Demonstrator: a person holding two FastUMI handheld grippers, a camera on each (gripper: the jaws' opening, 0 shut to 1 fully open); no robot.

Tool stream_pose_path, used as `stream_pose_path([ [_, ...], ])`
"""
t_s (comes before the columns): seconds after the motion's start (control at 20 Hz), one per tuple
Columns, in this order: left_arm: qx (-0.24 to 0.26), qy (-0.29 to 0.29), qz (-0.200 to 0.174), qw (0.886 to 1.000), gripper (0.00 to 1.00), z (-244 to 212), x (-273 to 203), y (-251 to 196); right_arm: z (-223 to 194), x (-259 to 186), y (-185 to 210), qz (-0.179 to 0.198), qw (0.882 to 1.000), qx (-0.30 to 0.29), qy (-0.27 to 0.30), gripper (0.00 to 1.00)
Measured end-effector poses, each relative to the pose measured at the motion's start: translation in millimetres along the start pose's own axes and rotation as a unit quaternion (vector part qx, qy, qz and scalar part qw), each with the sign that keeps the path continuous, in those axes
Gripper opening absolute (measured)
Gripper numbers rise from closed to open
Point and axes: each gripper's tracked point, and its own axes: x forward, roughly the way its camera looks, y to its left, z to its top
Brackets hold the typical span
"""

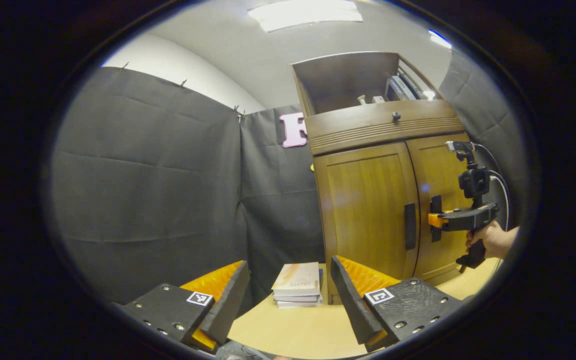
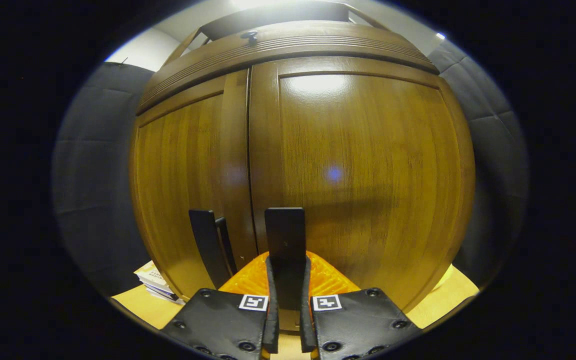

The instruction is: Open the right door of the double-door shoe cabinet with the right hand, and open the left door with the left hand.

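Observation:
The wooden shoe cabinet stands on the tabletop with its left door (image 1: 365, 210) and right door (image 1: 440, 175) both flat and shut. Each door has a dark vertical handle, the left handle (image 1: 410, 226) and the right handle (image 1: 436, 205), on either side of the centre seam. In the right gripper view my right gripper (image 2: 287, 260) is shut on the right handle (image 2: 284, 230), with the left handle (image 2: 207, 245) just beside it. From the left gripper view, a hand holds that right gripper (image 1: 435, 220) at the right door. My left gripper (image 1: 289, 261) is open, well short of the cabinet and empty.
A stack of books (image 1: 298, 285) lies on the tan tabletop (image 1: 293, 330) to the left of the cabinet's base. Above the doors is a drawer with a small knob (image 1: 396, 116), and an open shelf holding items. Black cloth walls stand at the left and right.

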Motion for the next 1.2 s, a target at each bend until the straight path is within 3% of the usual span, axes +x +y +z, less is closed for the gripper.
stream_pose_path([
  [0.05, 0.000, -0.002, -0.002, 1.000, 0.96, 1.4, -0.4, -0.4, -0.2, -4.7, -0.4, -0.002, 1.000, -0.002, 0.001, 0.19],
  [0.1, 0.000, -0.005, -0.004, 1.000, 0.96, 2.5, -0.9, -0.9, 1.6, -8.8, 0.2, -0.001, 1.000, 0.003, -0.001, 0.15],
  [0.6, 0.000, -0.019, -0.038, 0.999, 0.96, 21.1, -0.6, -8.7, -1.5, -58.2, -4.3, 0.012, 1.000, 0.014, 0.003, 0.19],
  [1.2, -0.016, -0.032, -0.105, 0.994, 0.96, 26.1, -10.5, -21.5, -2.7, -130.4, -35.2, -0.017, 1.000, 0.023, 0.008, 0.15],
])
